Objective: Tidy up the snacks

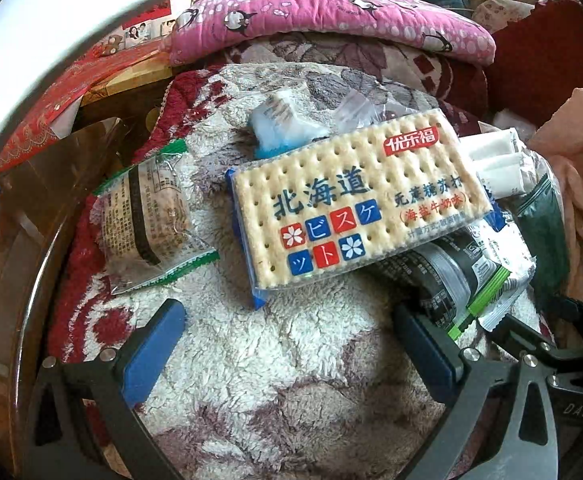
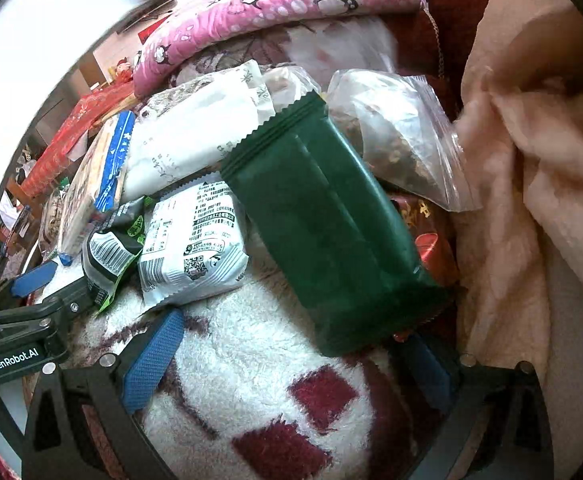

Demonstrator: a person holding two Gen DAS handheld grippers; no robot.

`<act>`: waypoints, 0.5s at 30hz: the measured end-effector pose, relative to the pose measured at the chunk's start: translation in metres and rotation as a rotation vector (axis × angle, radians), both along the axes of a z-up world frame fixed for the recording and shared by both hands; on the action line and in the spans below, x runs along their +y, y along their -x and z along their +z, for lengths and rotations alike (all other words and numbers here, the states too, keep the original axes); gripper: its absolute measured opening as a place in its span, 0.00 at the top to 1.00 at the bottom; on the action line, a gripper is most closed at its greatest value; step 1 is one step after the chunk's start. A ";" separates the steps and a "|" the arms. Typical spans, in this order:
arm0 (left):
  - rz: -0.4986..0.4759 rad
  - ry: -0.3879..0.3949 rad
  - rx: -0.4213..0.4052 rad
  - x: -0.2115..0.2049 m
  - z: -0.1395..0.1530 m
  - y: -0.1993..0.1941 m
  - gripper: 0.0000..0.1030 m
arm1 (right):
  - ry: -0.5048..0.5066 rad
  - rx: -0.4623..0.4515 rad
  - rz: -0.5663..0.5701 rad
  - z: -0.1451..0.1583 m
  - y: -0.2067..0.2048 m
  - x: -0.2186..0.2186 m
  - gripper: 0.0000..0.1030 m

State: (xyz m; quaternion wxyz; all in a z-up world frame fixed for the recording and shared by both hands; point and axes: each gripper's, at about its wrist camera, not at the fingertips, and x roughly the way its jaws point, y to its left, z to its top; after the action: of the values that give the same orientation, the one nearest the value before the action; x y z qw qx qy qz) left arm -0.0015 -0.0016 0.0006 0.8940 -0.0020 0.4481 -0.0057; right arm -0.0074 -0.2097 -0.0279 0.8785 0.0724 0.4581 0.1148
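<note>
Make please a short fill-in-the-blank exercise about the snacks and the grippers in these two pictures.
1. The flat cracker packet with blue edges partly lies on a ____ fluffy blanket.
2. The left gripper holds ____.
3. In front of the right gripper lies a dark ____ foil pouch.
4. The pads on the fingers are ____.

Missing words: white-and-red; nothing; green; blue

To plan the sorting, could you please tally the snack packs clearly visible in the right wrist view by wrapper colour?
Dark green pack: 1
White packs: 2
Black and green pack: 1
Clear zip bag: 1
Blue-edged cracker pack: 1
Total: 6, partly hidden ones excluded.
</note>
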 end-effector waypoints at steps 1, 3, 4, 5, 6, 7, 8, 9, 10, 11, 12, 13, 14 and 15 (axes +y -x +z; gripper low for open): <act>0.000 0.000 0.000 0.000 0.000 0.000 0.00 | 0.000 0.000 0.000 0.000 0.000 -0.001 0.00; 0.000 0.000 0.000 0.000 0.000 0.000 0.00 | 0.000 0.000 0.000 0.000 0.000 -0.001 0.00; 0.000 0.000 0.000 0.000 0.000 0.000 0.00 | 0.000 0.000 0.000 0.000 0.000 0.000 0.00; 0.000 -0.001 0.000 0.000 0.000 0.000 0.00 | 0.000 0.000 0.001 0.000 0.000 -0.001 0.00; 0.000 -0.001 0.000 0.000 0.000 0.000 0.00 | 0.000 0.000 0.001 0.000 0.000 -0.001 0.00; 0.000 0.000 0.000 0.000 0.000 0.000 0.00 | 0.000 0.000 0.001 0.000 0.000 -0.001 0.00; 0.000 -0.001 0.000 -0.001 0.000 0.000 0.00 | 0.000 0.000 0.001 0.000 0.000 -0.001 0.00; 0.000 -0.001 0.000 -0.001 0.000 0.000 0.00 | 0.000 0.000 0.001 0.000 0.000 -0.001 0.00; 0.000 0.000 0.000 -0.001 0.000 0.000 0.00 | -0.001 0.000 0.001 0.000 0.000 -0.001 0.00; 0.000 -0.001 0.000 -0.001 0.000 0.000 0.00 | -0.001 0.000 0.001 0.000 0.000 -0.001 0.00; 0.000 -0.001 0.000 -0.001 0.000 0.000 0.00 | 0.000 0.000 0.001 0.000 0.000 -0.001 0.00; 0.000 0.000 0.000 -0.001 0.000 0.000 0.00 | 0.000 0.000 0.001 0.000 0.000 -0.001 0.00; 0.001 -0.001 0.000 -0.001 0.000 0.000 0.00 | 0.000 0.000 0.001 0.000 -0.001 -0.001 0.00; 0.000 -0.001 0.000 -0.001 0.000 0.000 0.00 | 0.000 0.000 0.001 0.000 0.000 -0.001 0.00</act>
State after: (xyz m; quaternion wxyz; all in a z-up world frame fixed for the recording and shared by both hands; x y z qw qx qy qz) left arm -0.0016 -0.0023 0.0004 0.8939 -0.0018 0.4482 -0.0054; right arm -0.0069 -0.2104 -0.0278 0.8784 0.0723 0.4582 0.1155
